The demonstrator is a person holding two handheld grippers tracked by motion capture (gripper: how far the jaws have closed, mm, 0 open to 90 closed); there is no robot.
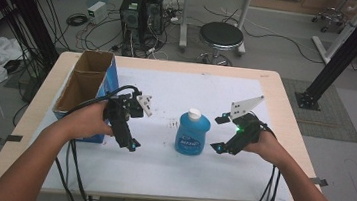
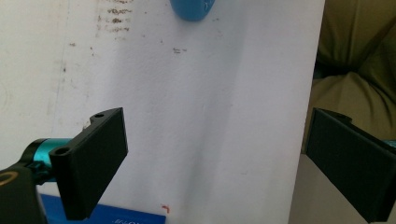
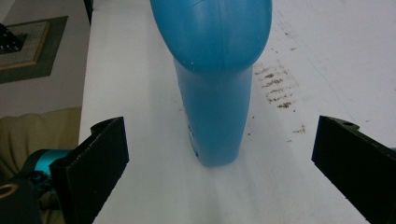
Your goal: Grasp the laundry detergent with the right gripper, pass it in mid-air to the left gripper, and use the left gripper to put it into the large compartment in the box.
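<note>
A blue bottle (image 1: 192,134) with a white cap (image 1: 194,114) stands up straight in the middle of a white sheet (image 1: 169,170) that covers most of the table (image 1: 285,122). It has a dark blue label on its front.

The left gripper (image 1: 135,121) is to the left of the bottle, with a gap between them. A hand (image 1: 91,119) holds it. In the left gripper view its jaws are wide apart and hold nothing (image 2: 215,158). They hang over the white sheet, and only the bottom of the bottle (image 2: 191,9) peeks in at the top edge.

The right gripper (image 1: 220,133) is just to the right of the bottle, held by the other hand (image 1: 267,147). It has a grey three-cornered plate on top. In the right gripper view its jaws are wide apart too (image 3: 219,158), and the bottle (image 3: 215,93) stands between them but farther out (it does not touch either jaw).

An open cardboard box (image 1: 85,83) with a blue side sits on the left part of the table, just behind the left hand. A few small brown marks (image 3: 278,88) dot the sheet near the bottle.

On the floor past the far edge of the table stand a round black stool (image 1: 221,37) and two dark computer towers (image 1: 140,13).
</note>
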